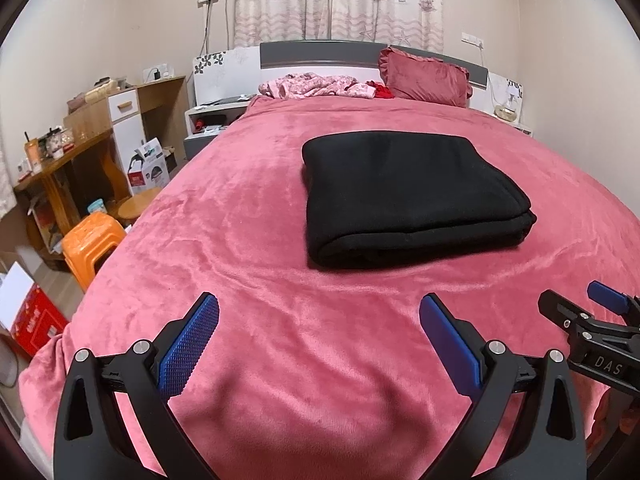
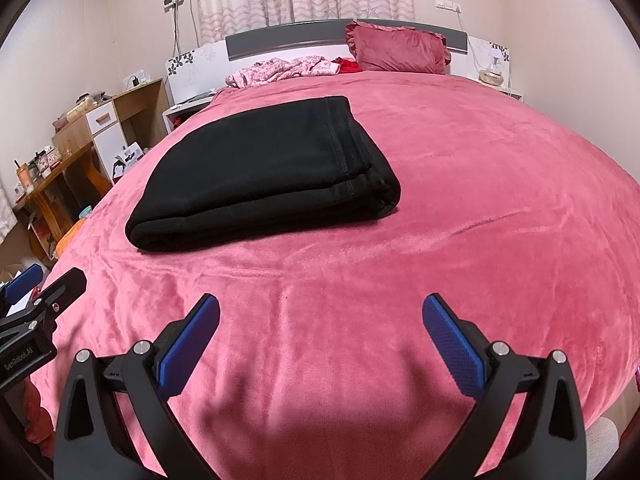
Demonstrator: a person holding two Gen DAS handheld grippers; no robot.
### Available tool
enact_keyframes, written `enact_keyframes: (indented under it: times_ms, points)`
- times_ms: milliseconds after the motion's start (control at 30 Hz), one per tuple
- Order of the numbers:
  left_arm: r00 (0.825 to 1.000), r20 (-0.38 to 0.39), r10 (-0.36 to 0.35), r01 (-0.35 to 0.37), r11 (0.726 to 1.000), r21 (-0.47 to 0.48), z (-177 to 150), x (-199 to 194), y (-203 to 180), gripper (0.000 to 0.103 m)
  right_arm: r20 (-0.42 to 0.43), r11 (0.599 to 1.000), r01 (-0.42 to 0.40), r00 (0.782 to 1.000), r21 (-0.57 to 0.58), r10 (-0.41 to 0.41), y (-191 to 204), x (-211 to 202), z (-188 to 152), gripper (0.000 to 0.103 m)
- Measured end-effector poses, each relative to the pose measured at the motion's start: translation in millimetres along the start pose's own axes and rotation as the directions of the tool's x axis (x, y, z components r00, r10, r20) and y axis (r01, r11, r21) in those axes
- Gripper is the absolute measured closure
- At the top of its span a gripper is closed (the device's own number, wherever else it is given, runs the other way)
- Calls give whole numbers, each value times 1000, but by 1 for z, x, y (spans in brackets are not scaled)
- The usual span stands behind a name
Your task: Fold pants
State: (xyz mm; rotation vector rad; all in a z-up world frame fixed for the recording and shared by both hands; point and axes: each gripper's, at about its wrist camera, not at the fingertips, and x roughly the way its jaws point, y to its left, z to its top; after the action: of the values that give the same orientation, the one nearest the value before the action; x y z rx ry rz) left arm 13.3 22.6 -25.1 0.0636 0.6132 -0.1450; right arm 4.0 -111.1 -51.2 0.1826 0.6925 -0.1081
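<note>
The black pants (image 1: 408,196) lie folded into a thick flat rectangle on the pink bedspread (image 1: 240,220), ahead of both grippers. In the right wrist view the pants (image 2: 264,176) sit to the front left, with stacked hem edges on their right side. My left gripper (image 1: 320,310) hovers open over the near part of the bed, its blue pads wide apart and holding nothing. My right gripper (image 2: 320,308) is open too, empty, level with the left one. Each gripper shows at the edge of the other's view: the right gripper (image 1: 588,304) and the left gripper (image 2: 40,284).
A red pillow (image 1: 426,76) and crumpled floral cloth (image 1: 316,86) lie at the headboard. Left of the bed stand a wooden desk (image 1: 68,160), an orange stool (image 1: 92,244), a round wooden stool (image 1: 138,204) and boxes (image 1: 36,320). A nightstand with a lamp (image 1: 510,104) is at the far right.
</note>
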Motion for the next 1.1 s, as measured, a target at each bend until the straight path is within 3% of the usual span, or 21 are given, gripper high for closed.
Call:
enact_keyframes:
  times_ms: [267,533,1100]
  points:
    - [1000,4,9,-9,1000,-4,-1,-2,-2,4,-3,1000,-1,1000,2,1,0,1,0,2]
    - [999,-38,22,-25,997,-69,-1,5,9,4,-6,1000,-1,1000,2,1,-1,1,0,2]
    - [998,-58,2,-4,999,-33,-3,5,2,5,-9,1000,-4,1000,7,4,-1,1,-1,2]
